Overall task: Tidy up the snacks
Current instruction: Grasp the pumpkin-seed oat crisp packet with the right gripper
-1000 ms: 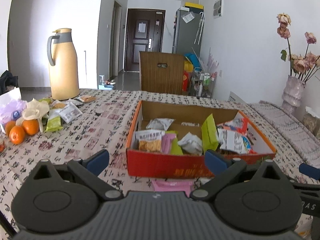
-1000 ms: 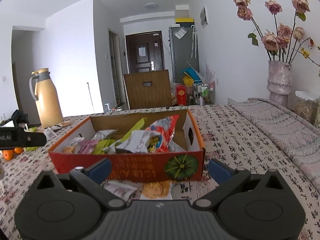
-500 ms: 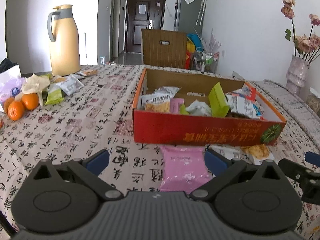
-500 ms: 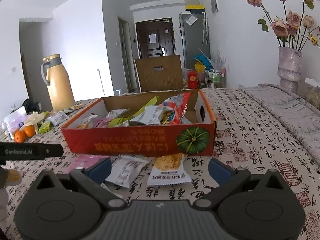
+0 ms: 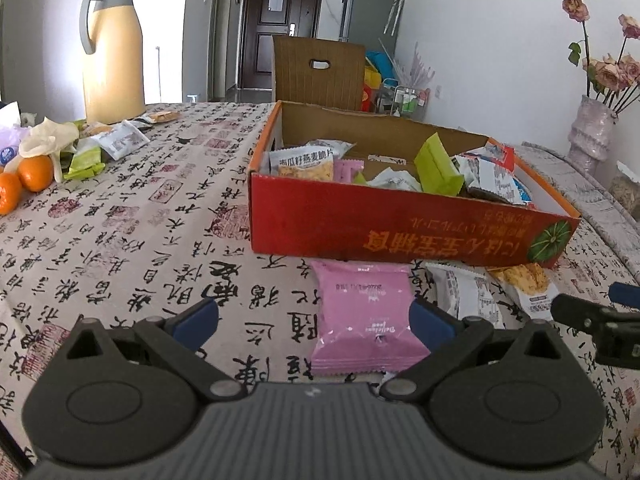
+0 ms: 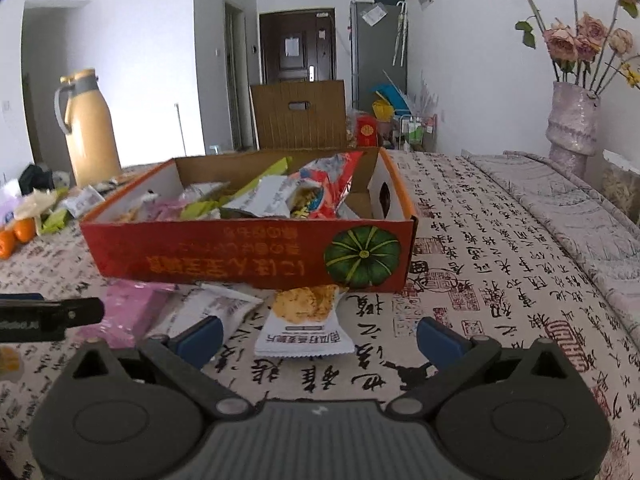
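A red cardboard box [image 5: 400, 224] [image 6: 248, 256] holds several snack packets. Three packets lie on the tablecloth in front of it: a pink packet [image 5: 362, 316] [image 6: 128, 312], a white packet [image 5: 464, 292] [image 6: 208, 308] and a cracker packet [image 5: 528, 284] [image 6: 306, 320]. My left gripper [image 5: 314, 322] is open and empty, low over the table, with the pink packet between its fingers. My right gripper [image 6: 320, 336] is open and empty, with the cracker packet between its fingers. Each gripper shows at the edge of the other's view.
A yellow thermos jug [image 5: 112, 52] stands at the far left. Oranges [image 5: 24, 180] and loose packets [image 5: 116, 140] lie on the left of the table. A vase of dried roses [image 6: 572, 120] stands at the right. A folded grey cloth [image 6: 580, 216] covers the right side.
Both grippers have tilted down and come lower toward the table. The three packets in front of the box have come into view between the fingers. Both stay open.
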`<state>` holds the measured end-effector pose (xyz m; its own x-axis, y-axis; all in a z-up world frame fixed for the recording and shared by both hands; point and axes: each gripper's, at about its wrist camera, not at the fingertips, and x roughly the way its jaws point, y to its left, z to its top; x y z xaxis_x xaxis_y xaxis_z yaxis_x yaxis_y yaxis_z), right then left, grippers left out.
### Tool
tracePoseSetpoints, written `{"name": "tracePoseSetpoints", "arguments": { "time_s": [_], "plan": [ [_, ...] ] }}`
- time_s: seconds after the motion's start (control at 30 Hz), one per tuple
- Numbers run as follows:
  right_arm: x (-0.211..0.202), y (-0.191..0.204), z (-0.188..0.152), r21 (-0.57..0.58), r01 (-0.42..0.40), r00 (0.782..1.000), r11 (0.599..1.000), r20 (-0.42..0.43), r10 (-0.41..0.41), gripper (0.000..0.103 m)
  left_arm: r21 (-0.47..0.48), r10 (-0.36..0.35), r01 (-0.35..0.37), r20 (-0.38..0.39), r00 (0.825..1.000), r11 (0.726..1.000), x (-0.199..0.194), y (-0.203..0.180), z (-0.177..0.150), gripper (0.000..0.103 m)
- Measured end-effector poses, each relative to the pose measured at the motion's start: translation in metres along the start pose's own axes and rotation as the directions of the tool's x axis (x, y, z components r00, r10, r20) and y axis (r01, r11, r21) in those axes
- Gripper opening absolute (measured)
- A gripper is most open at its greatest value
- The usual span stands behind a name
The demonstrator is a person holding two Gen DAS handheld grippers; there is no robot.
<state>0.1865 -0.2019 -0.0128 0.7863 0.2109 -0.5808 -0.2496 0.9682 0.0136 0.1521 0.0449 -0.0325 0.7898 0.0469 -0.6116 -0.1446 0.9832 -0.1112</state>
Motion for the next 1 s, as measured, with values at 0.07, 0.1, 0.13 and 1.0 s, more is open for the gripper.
{"name": "tracePoseSetpoints", "arguments": {
  "time_s": [0.07, 0.1, 0.13, 1.0],
  "plan": [
    [0.007, 0.003, 0.004, -0.027, 0.012, 1.0, 1.0, -0.016, -0.012, 0.103, -0.006, -0.004, 0.004, -0.005, 1.0, 1.0, 0.002, 0.001, 0.0, 0.103],
    [0.011, 0.004, 0.007, -0.039, 0.014, 1.0, 0.999, -0.025, -0.015, 0.103, -0.009, -0.006, 0.006, -0.007, 1.0, 1.0, 0.003, 0.002, -0.001, 0.103],
    [0.016, 0.004, 0.009, -0.047, 0.013, 0.999, 0.999, -0.035, -0.014, 0.103, -0.011, -0.006, 0.006, -0.008, 1.0, 1.0, 0.003, 0.002, -0.001, 0.103],
    [0.033, 0.002, 0.005, -0.005, -0.037, 0.999, 0.999, 0.018, 0.037, 0.04, -0.023, -0.01, 0.009, -0.042, 0.999, 1.0, 0.011, 0.002, -0.003, 0.103]
  ]
}}
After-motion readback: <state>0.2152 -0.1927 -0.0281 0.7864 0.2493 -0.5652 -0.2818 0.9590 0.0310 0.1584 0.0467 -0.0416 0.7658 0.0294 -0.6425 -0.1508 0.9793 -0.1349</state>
